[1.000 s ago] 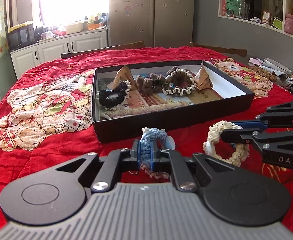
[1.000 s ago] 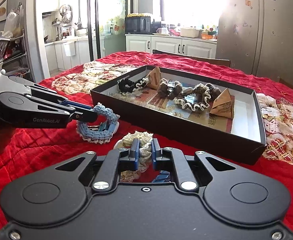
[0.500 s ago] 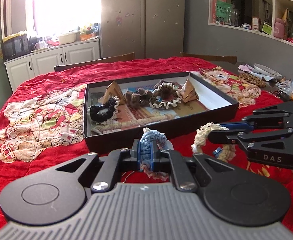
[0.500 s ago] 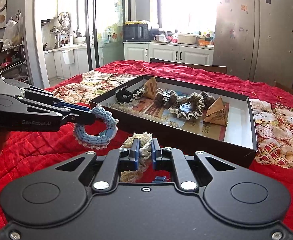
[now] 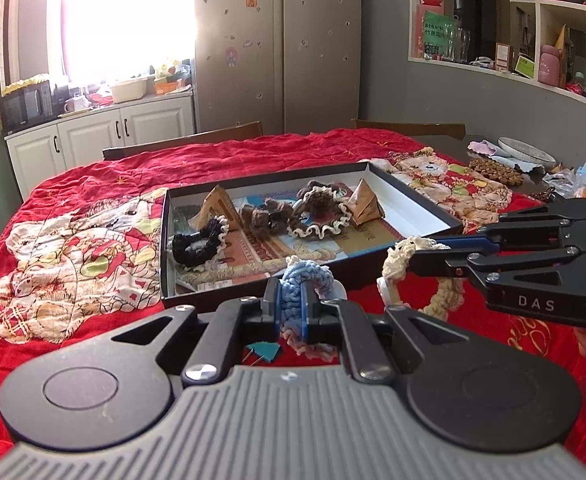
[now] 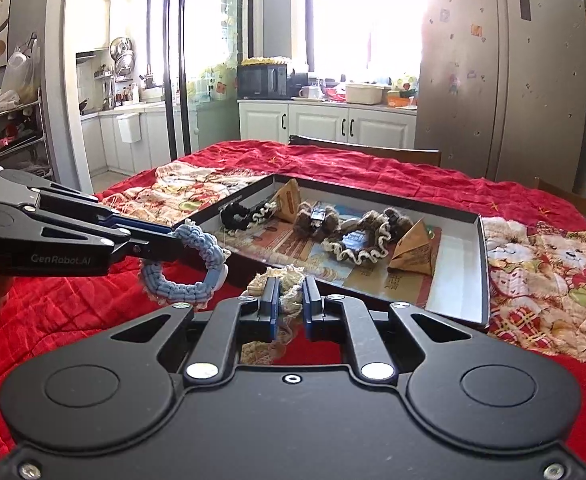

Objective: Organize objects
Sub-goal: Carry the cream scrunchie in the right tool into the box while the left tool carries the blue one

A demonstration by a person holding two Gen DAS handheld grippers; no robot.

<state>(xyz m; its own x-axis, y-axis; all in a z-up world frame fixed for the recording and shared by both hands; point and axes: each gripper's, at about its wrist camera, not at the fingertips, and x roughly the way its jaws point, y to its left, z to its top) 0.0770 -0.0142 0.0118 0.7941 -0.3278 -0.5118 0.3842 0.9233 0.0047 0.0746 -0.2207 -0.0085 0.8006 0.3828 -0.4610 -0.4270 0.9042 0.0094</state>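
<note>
Blue scrunchie (image 5: 307,280) is pinched in the left gripper (image 5: 291,304), cream scrunchie (image 6: 281,284) is pinched in the right gripper (image 6: 291,304), both held up off the red cloth (image 5: 93,184) just short of the box's (image 5: 165,240) near edge. My guess is they're raised like that so they clear the wall and drop in with the other scrunchies and paper pyramids already inside. Each is gripped at one spot on the loop, so the rest dangles free. Hard-to-see stuff: the gripper bodies block the bench right below them, the box's near inside strip is hidden behind its wall, and there's a little teal thing (image 5: 264,350) under the left gripper I can't identify.
</note>
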